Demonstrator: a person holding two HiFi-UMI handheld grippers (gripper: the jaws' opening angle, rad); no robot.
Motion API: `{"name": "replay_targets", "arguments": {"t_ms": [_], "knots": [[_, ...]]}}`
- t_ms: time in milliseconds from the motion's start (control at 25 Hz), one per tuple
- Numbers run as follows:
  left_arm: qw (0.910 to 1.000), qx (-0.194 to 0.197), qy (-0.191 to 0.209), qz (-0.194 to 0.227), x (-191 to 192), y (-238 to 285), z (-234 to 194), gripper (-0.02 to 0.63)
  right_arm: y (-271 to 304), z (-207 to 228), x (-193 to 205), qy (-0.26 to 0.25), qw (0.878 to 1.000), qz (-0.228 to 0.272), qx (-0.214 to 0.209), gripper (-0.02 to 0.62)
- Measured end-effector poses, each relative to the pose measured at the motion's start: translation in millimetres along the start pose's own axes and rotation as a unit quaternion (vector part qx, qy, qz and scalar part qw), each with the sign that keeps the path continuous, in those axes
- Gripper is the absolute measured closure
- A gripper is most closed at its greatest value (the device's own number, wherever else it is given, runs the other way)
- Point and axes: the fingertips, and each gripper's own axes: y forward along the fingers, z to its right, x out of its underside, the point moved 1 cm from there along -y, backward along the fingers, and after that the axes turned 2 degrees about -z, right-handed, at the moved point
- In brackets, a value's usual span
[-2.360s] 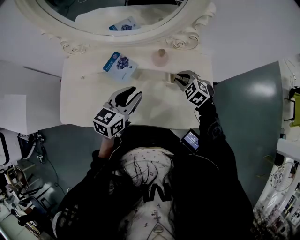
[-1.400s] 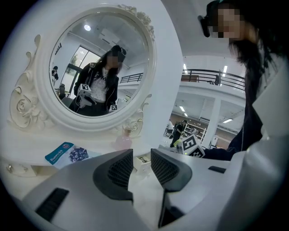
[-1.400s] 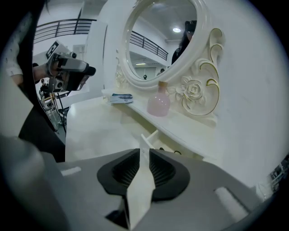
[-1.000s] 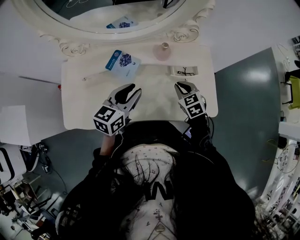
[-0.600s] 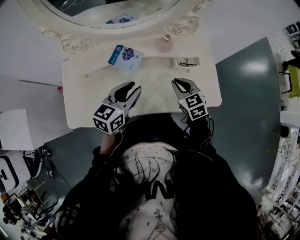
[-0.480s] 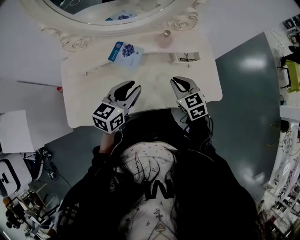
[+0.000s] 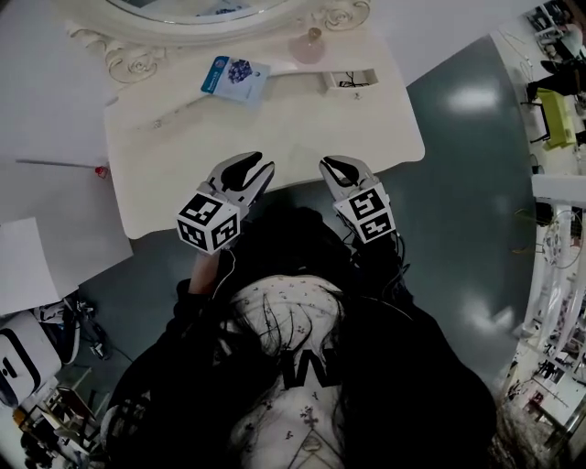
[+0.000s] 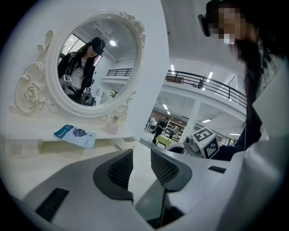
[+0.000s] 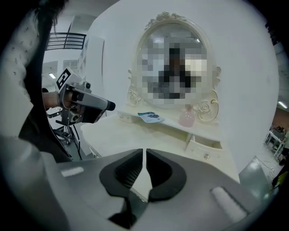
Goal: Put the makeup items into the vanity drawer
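Grippers come first, both held over the near edge of the vanity top [image 7: 302,137], well short of the drawer [image 7: 351,79]. Our left gripper [image 7: 249,165] has its jaws apart, empty. Our right gripper [image 7: 337,167] has them almost pressed together, also empty. Left of the open drawer lies a blue packet [image 7: 233,75]. Behind the drawer, slightly left, stands a pink bottle [image 7: 309,48].

Vanity table [image 7: 302,128] across the upper frame, person below it.
Under the mirror [image 7: 183,7] at top, left to right: packet [image 7: 234,77], bottle [image 7: 309,48], drawer [image 7: 350,79]. At the table's front edge, the left gripper [image 7: 252,163] sits left of the right gripper [image 7: 334,167].
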Motion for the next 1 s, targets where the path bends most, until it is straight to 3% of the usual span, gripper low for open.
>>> {"name": "replay_targets", "arguments": {"t_ms": [400, 720, 1000], "knots": [[0.9998, -0.012, 0.014, 0.001, 11, -5, 50, 0.483, -46, -20, 4, -0.012, 0.999, 0.029, -0.010, 0.571], [0.9996, -0.021, 0.018, -0.010, 46, -6, 126, 0.483, -99, -44, 34, -0.039, 0.998, 0.043, -0.037, 0.586], [0.9987, -0.051, 0.008, -0.001, 77, -25, 165, 0.483, -131, -76, 54, -0.057, 0.994, 0.059, -0.068, 0.586]]}}
